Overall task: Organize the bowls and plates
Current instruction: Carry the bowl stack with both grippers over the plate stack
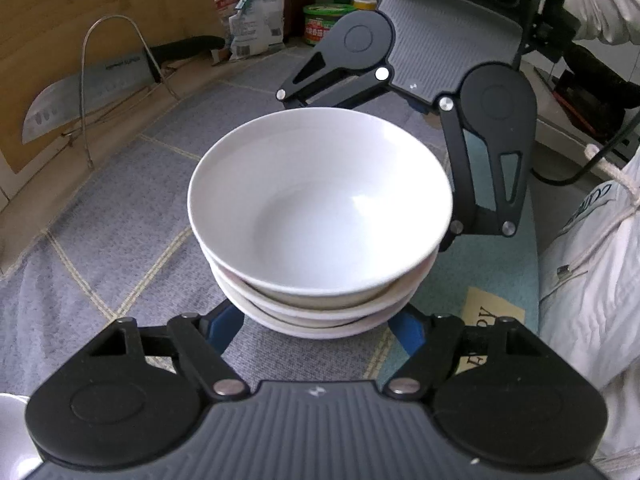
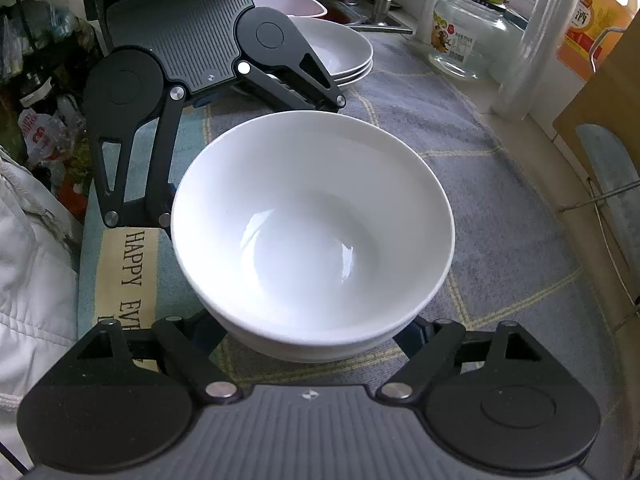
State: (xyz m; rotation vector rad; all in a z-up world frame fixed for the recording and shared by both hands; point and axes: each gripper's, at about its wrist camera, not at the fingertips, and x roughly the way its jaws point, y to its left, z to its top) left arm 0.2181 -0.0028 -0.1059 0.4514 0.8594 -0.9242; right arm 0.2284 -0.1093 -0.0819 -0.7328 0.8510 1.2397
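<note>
On the counter mat (image 1: pixel 100 240), both grippers, left (image 1: pixel 316 326) and right (image 2: pixel 318 330), are clamping the bowl stack (image 1: pixel 320 208) from opposite sides; squeezing evenly and lifting level should be keeping it from tipping.

A stack of white glazed bowls (image 1: pixel 320 208) stands upright on the grey-blue checked cloth, mouths up and empty. The left wrist view shows at least three nested rims, the top bowl sitting slightly askew on those below. Farther back in the right wrist view, a separate stack of shallow white plates (image 2: pixel 344 50) rests on the same cloth, three rims visible.
</note>
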